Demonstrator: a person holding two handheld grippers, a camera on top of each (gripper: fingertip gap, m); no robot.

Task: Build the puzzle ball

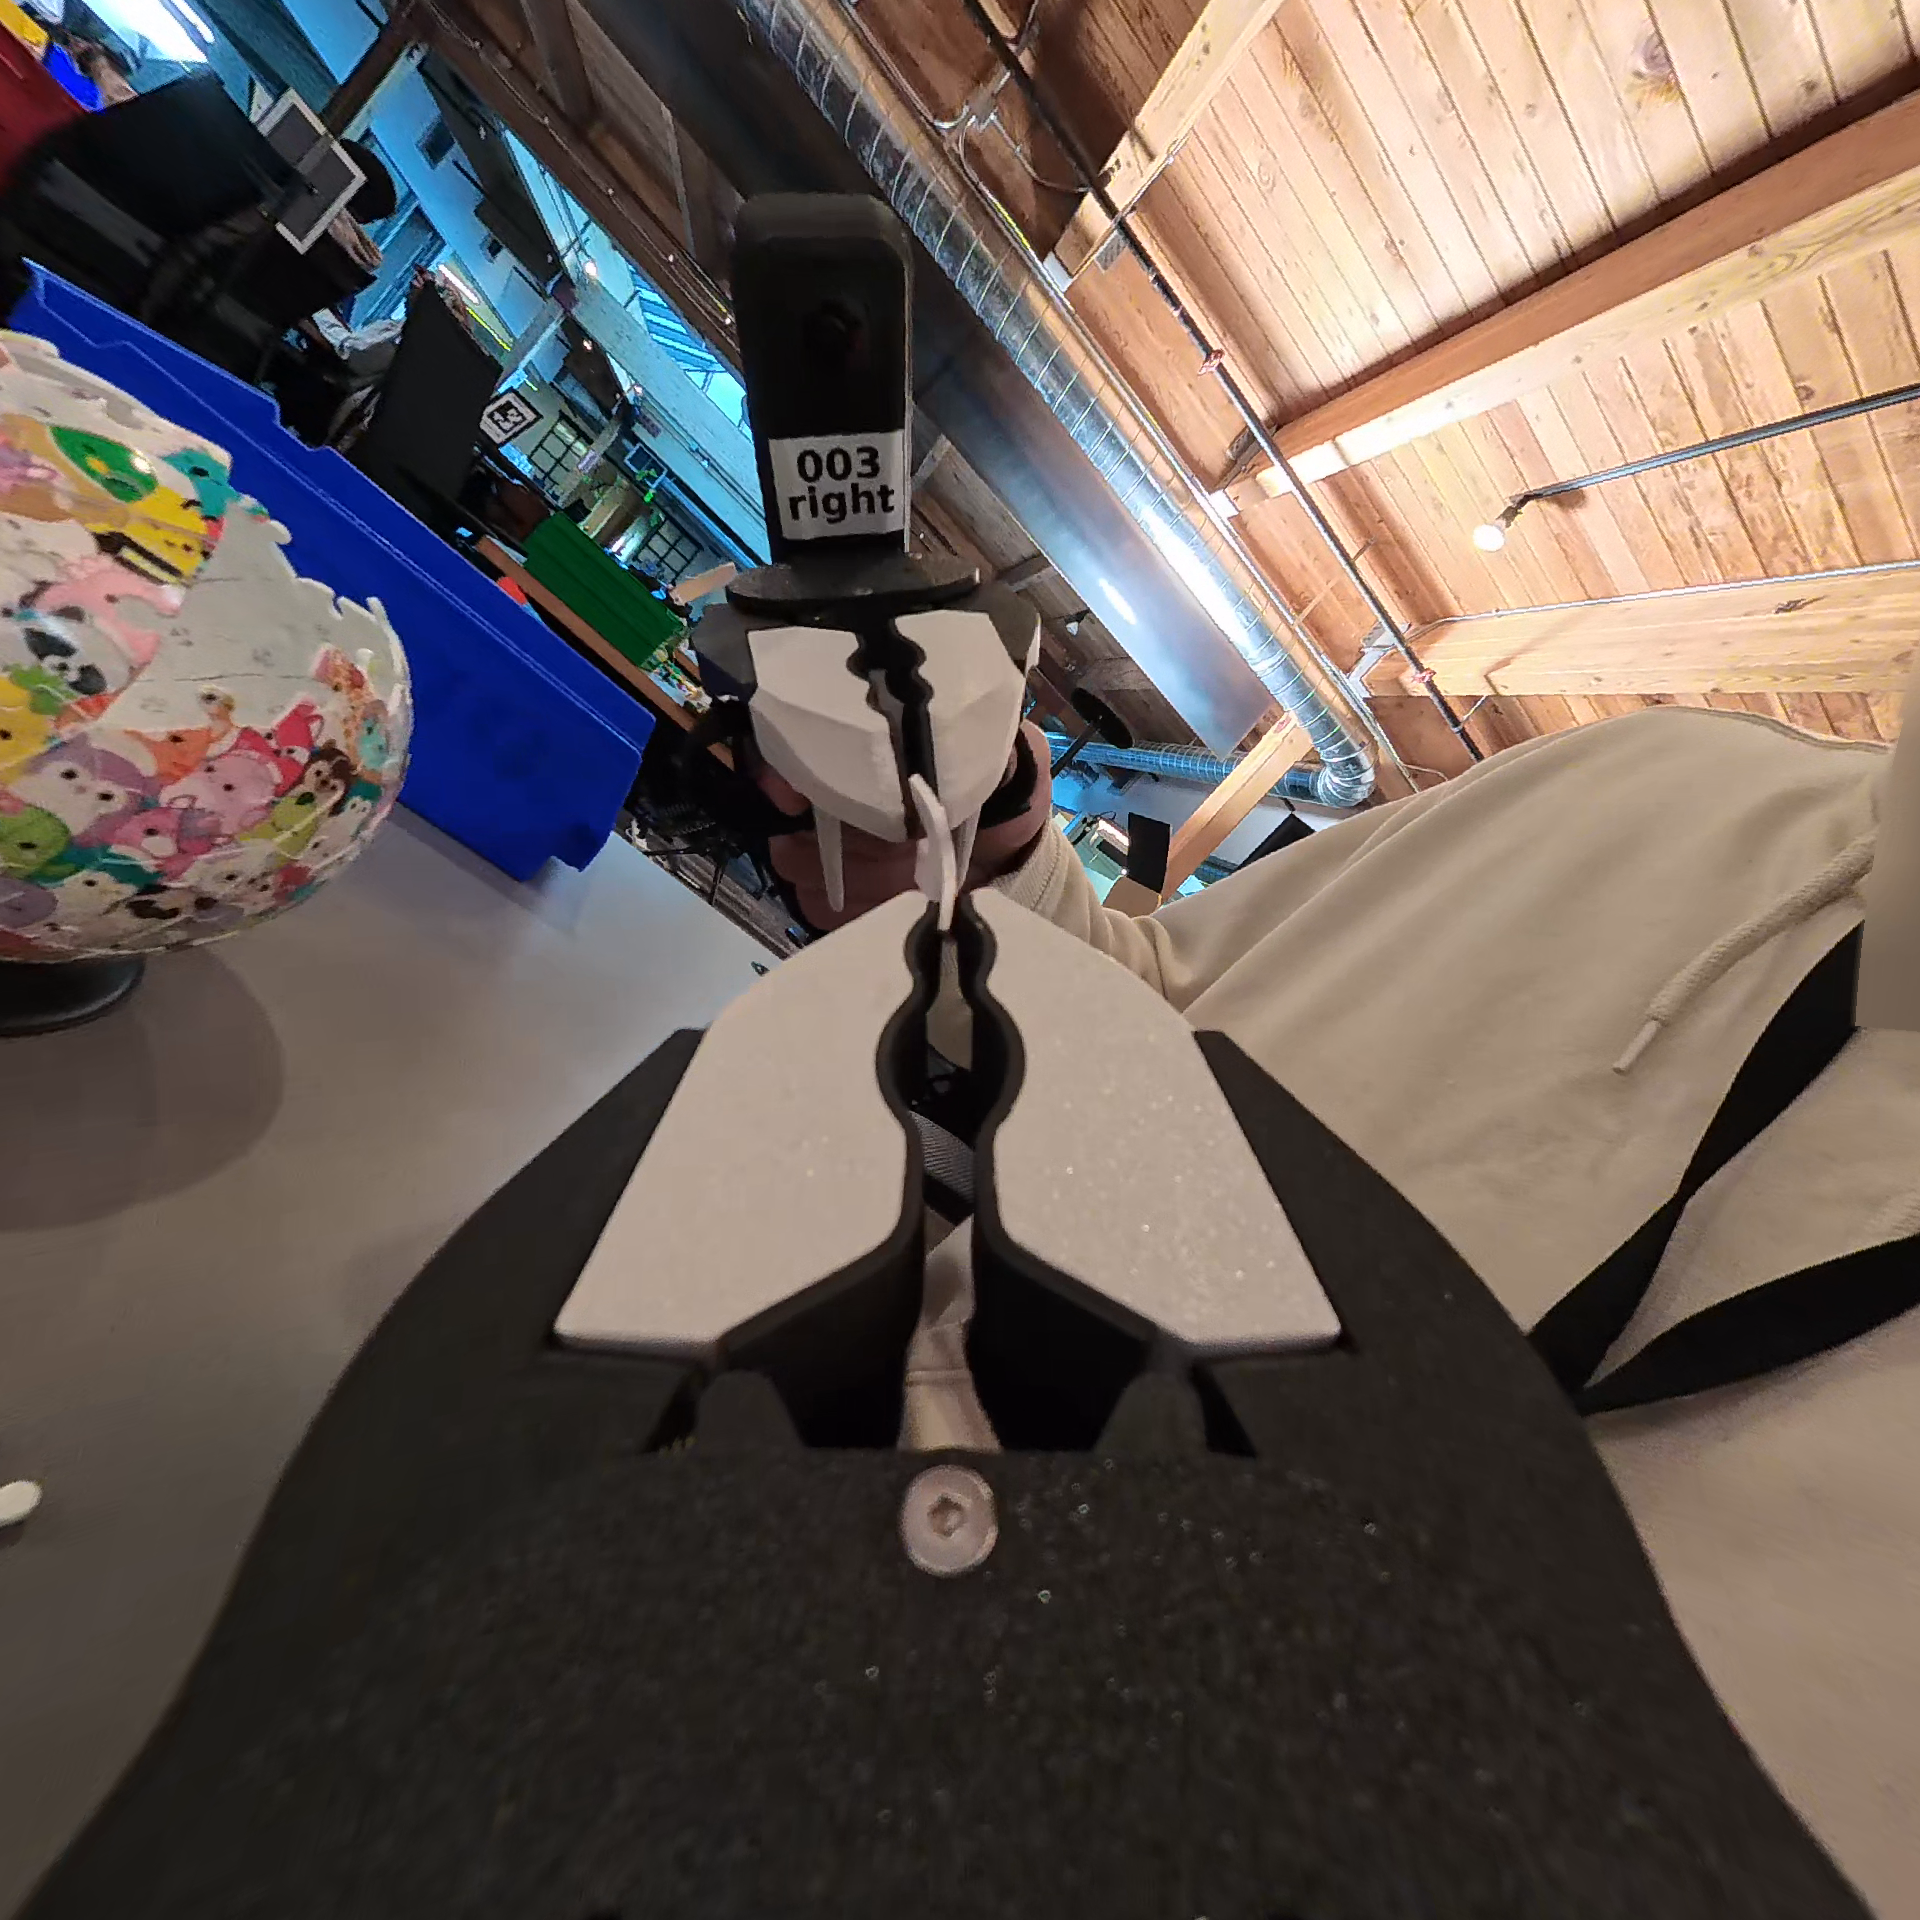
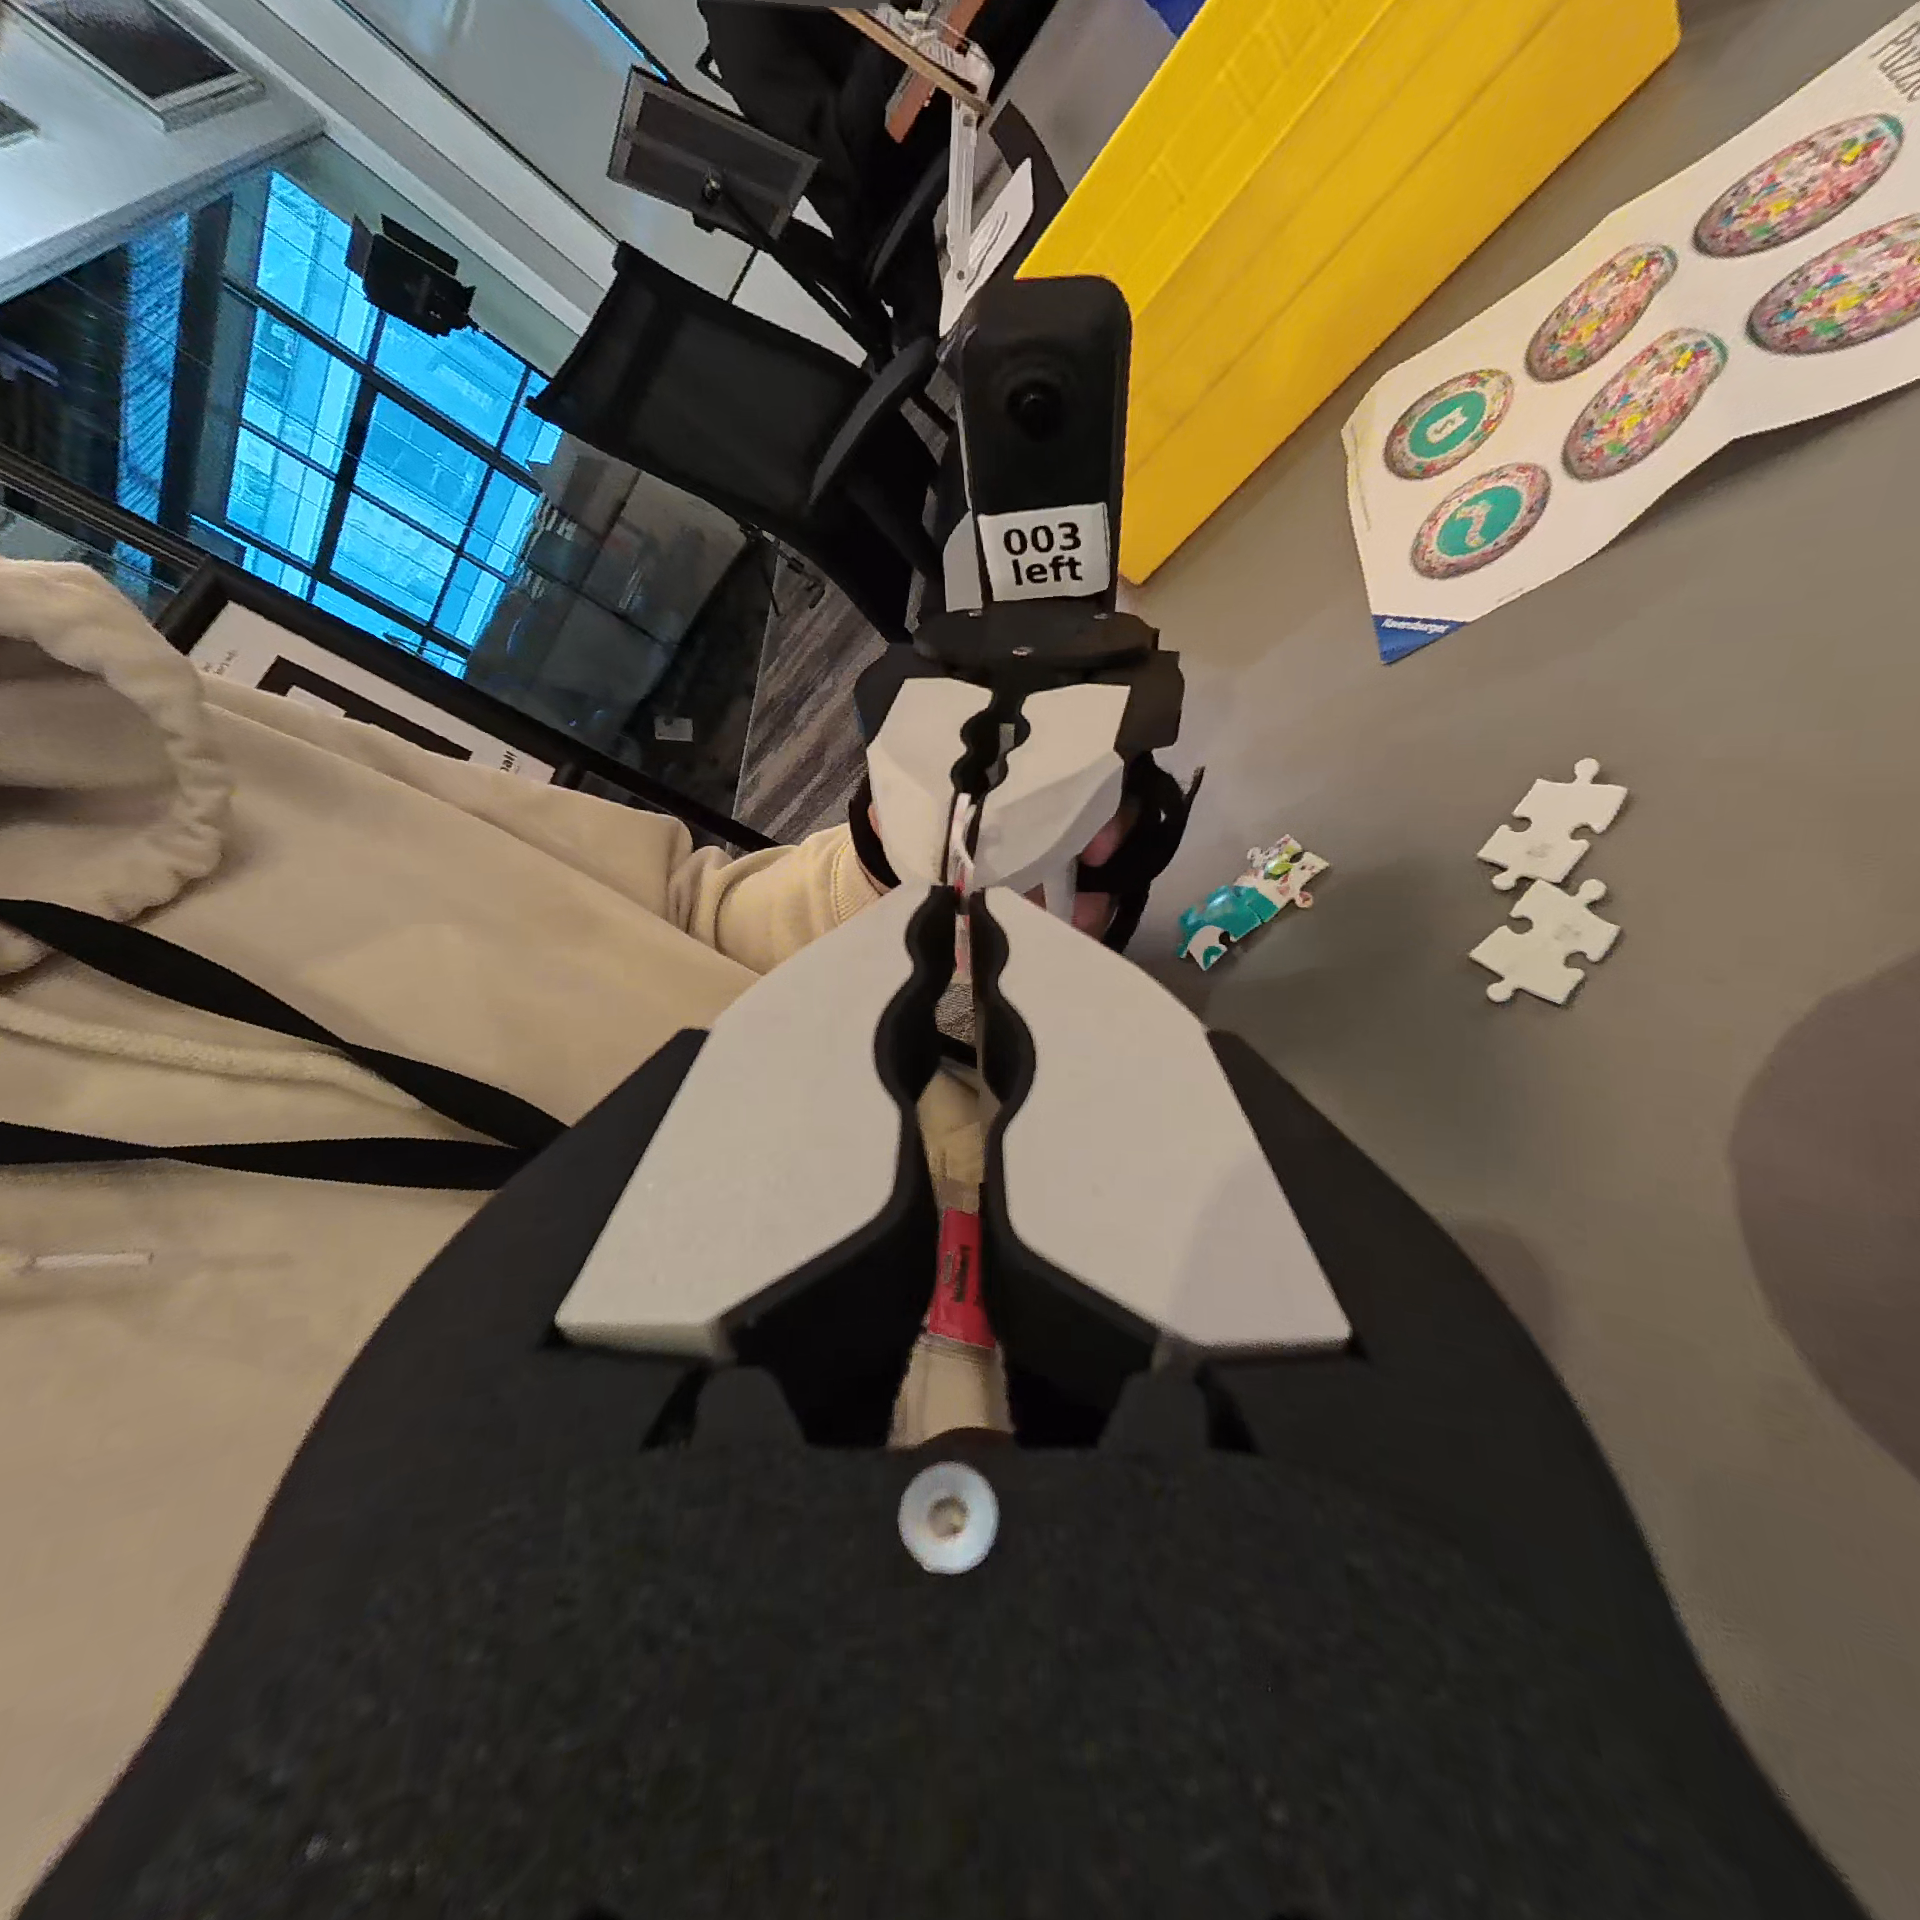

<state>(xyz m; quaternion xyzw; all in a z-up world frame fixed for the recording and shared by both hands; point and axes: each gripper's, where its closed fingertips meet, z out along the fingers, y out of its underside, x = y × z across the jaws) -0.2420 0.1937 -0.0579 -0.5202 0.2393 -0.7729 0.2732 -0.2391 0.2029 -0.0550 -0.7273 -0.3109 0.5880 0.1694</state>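
Wooden ceiling boards and a silver duct fill the background of the left wrist view, with a grey table point(image 1: 436, 1091) below; both tools are raised off that surface and face each other nose to nose in front of the person's cream hoodie point(image 1: 1455, 987).

Left gripper point(image 1: 943, 920): its jaws are nearly closed on the near end of a thin white puzzle piece point(image 1: 938, 852), seen edge-on. Right gripper point(image 1: 906, 800), straight ahead and just beyond, pinches the far end of the same narrow strip; a second white sliver hangs beside it, and I cannot tell whether that is another piece joined to the first. The right wrist view agrees: the right gripper point(image 2: 961, 902) is narrowed on a thin piece point(image 2: 962, 852) whose coloured face barely shows, and the left gripper point(image 2: 971, 805) meets it head-on.

The piece's long axis runs along the line between the two tips, so neither tool is nearer to it; they share it.

The part-built puzzle ball point(image 1: 156, 665), colourful and open at the top with a jagged edge, sits on a dark stand well off to the left of the left gripper, before a blue bin point(image 1: 468, 665). By my judgement the next move turns on swinging the piece leftward to that open rim, and the left tool is the closer one.

Loose pieces lie on the table right of the right gripper: two white-backed pieces point(image 2: 1548, 883), a teal printed piece point(image 2: 1242, 899), a picture sheet point(image 2: 1621, 353) and a yellow bin point(image 2: 1299, 239).
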